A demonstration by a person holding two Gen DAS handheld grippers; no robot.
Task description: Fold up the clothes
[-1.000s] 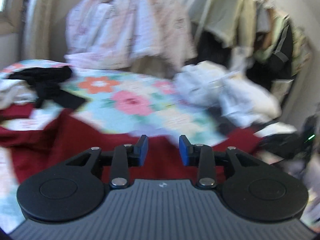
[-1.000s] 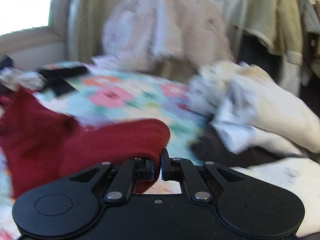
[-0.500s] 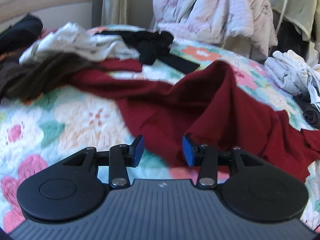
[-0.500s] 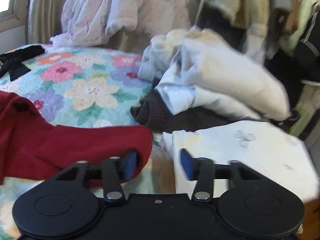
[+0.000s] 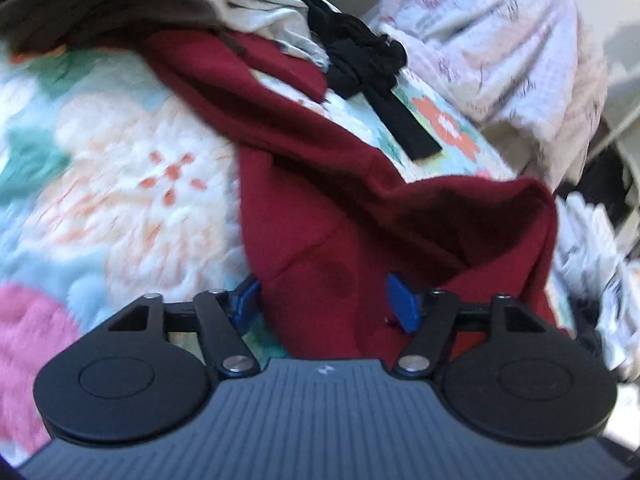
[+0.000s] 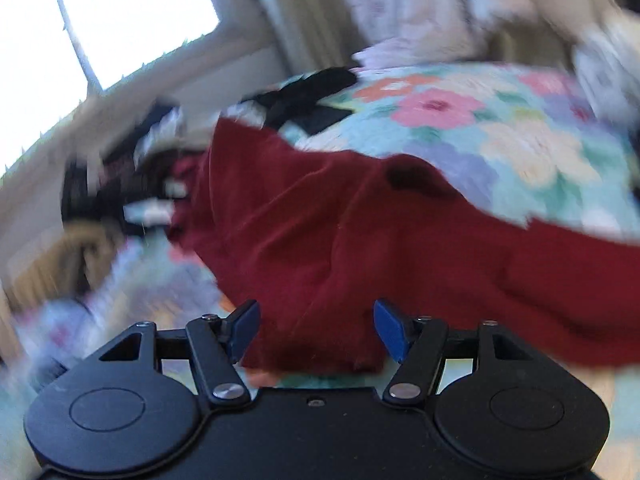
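A: Left gripper (image 5: 324, 300) — jaws wide apart, wider than half a sec ago, nothing held. Blue pads (image 5: 404, 306) sit either side of the near edge of the red garment (image 5: 320, 220), cloth between them but not pinched.

B: Right gripper (image 6: 314, 328)?

A: Same: spread wide, empty. A sec ago it was clamped on a red sleeve end; it let go half a sec back and now it's swung round from the white pile to face the garment's hem. Hem lies right in front of the fingers, maybe just under them, can't tell if touching.

B: So where's the red thing overall?

A: Rumpled on the floral quilt (image 5: 120, 168), not flat. In the left view one fold stands up on the right side, a sleeve runs off toward the black garment (image 5: 360, 64) and the grey/white heap at the far edge. Pink-white bedding (image 5: 500, 40) is piled behind. Right view: window (image 6: 120, 12) at the back, more clutter on the left, all v. blurred from motion.

B: Meaning for the fold?

A: My read: the drag/reposition is over and both tools are lining up on the near hem for a fresh two-corner grab. No fold made yet, early stage. Risk: bunched cloth, so a pinch may take two layers.
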